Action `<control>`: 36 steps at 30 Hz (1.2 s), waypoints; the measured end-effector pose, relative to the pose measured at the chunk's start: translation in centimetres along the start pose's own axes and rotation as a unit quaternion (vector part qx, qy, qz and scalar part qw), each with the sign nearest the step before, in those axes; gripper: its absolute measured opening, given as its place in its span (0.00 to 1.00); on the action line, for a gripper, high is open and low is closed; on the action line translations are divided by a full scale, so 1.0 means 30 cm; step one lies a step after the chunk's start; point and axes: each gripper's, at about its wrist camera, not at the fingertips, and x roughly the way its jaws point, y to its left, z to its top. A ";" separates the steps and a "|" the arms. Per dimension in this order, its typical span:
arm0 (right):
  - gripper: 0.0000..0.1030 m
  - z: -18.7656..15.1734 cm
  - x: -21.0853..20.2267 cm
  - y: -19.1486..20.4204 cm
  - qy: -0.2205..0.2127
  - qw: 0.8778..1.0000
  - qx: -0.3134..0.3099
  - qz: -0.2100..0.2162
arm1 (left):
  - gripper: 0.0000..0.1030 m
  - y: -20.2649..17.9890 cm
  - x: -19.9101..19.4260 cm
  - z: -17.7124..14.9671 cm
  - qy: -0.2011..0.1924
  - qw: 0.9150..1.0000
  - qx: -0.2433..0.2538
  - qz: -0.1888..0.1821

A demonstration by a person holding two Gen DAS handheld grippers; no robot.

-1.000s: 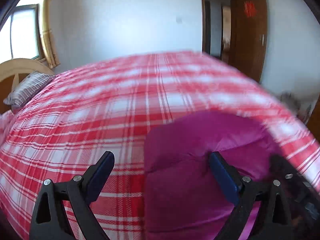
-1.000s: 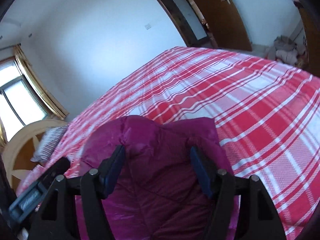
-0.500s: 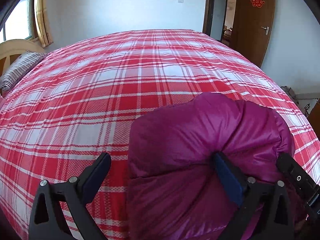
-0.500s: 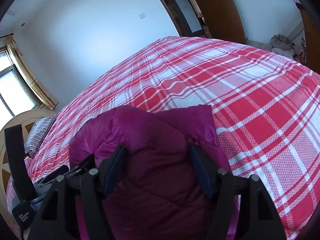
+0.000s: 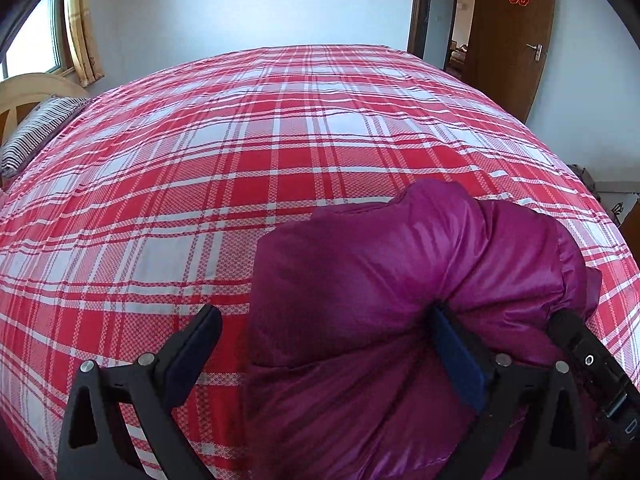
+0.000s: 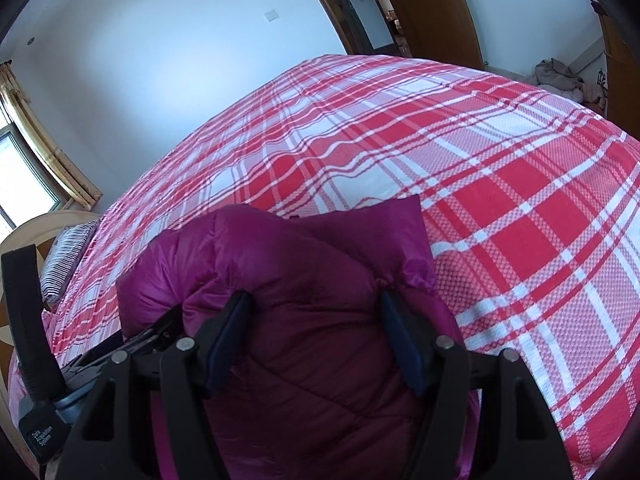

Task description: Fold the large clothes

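Observation:
A puffy magenta down jacket (image 5: 380, 280) lies bunched and folded on the red plaid bed (image 5: 240, 140). My left gripper (image 5: 324, 340) is open; its right finger presses into the jacket's left part, its left finger is over bare bedspread. My right gripper (image 6: 316, 328) is open, with the jacket (image 6: 304, 280) bulging between its two fingers. The other gripper's body shows at the right edge of the left wrist view (image 5: 592, 368) and at the lower left of the right wrist view (image 6: 60, 368).
A striped pillow (image 5: 36, 132) and a wooden headboard (image 5: 24, 92) are at the left. A brown door (image 5: 512, 32) and doorway stand at the back right. A pile of clothes (image 6: 560, 80) lies on the floor beyond the bed.
Both grippers have tilted down and moved closer over the jacket. The jacket now sits fuller and more bunched between the fingers. The jaws' widths look unchanged.

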 end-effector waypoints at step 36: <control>0.72 -0.004 0.028 0.011 0.004 1.000 -0.016 -0.016 | 0.99 0.144 -0.137 -0.074 -0.010 0.996 -0.050 -0.076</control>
